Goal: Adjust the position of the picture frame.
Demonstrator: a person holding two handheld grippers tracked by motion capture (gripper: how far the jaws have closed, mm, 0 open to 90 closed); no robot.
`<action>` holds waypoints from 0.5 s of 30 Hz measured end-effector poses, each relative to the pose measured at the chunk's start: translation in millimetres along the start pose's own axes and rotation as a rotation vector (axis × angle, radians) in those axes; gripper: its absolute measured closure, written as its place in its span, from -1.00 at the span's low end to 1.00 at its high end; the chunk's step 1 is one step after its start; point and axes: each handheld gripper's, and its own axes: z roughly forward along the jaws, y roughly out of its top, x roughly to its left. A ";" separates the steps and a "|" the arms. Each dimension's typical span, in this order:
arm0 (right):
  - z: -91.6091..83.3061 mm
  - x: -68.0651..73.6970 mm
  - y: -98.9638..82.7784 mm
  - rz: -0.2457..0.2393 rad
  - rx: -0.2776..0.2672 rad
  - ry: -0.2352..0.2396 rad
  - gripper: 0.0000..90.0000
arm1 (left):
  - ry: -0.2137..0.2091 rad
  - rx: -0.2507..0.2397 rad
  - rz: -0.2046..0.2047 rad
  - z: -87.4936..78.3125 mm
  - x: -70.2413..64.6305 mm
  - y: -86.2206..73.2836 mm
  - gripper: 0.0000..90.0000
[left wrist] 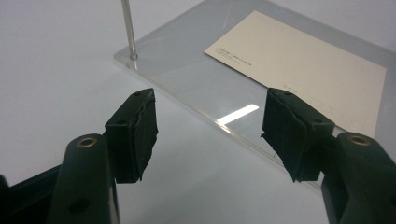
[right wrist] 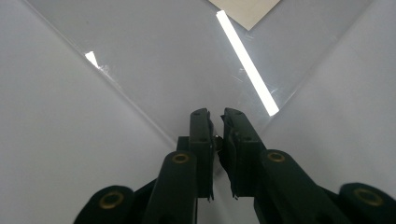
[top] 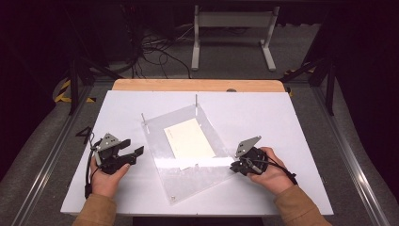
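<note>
A person sits at a white desk (top: 282, 122) with a black gripper in each hand. In the middle of the desk lies a clear plate (top: 188, 155) (set at an angle, one corner toward the person) with a cream card (top: 189, 138) lying at its middle. Thin metal pins (top: 196, 100) stand upright at the plate's far corners.

The right gripper (top: 234, 165) is at the plate's right corner. In the right gripper view its jaws are clenched almost together over that corner, and a small metal piece (right wrist: 218, 138) sits in the narrow gap between them; whether the pads press on it cannot be told. A bright strip of reflected light crosses the plate just beyond.

The left gripper (top: 134, 154) rests on the desk just left of the plate, pointing toward it. In the left gripper view its jaws stand released and wide apart, nothing between them, with the plate's near edge (left wrist: 196, 105) and the card (left wrist: 303, 65) ahead, and one pin (left wrist: 129, 28) rising from the plate's corner.
</note>
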 end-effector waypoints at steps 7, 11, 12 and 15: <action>-0.1 -2.0 -0.7 -0.009 -0.003 0.008 0.85 | -0.001 0.010 -0.005 0.6 0.7 -0.8 -0.21; -0.2 -1.7 -0.2 -0.035 0.002 0.008 0.85 | -0.002 0.012 -0.006 1.1 1.0 -1.1 -0.21; -0.4 -1.1 -0.3 -0.039 0.003 0.005 0.85 | -0.002 0.012 -0.007 1.1 1.0 -1.1 -0.21; -1.4 0.6 -0.6 -0.060 0.012 0.006 0.85 | -0.001 0.007 -0.010 1.0 1.3 -1.1 -0.21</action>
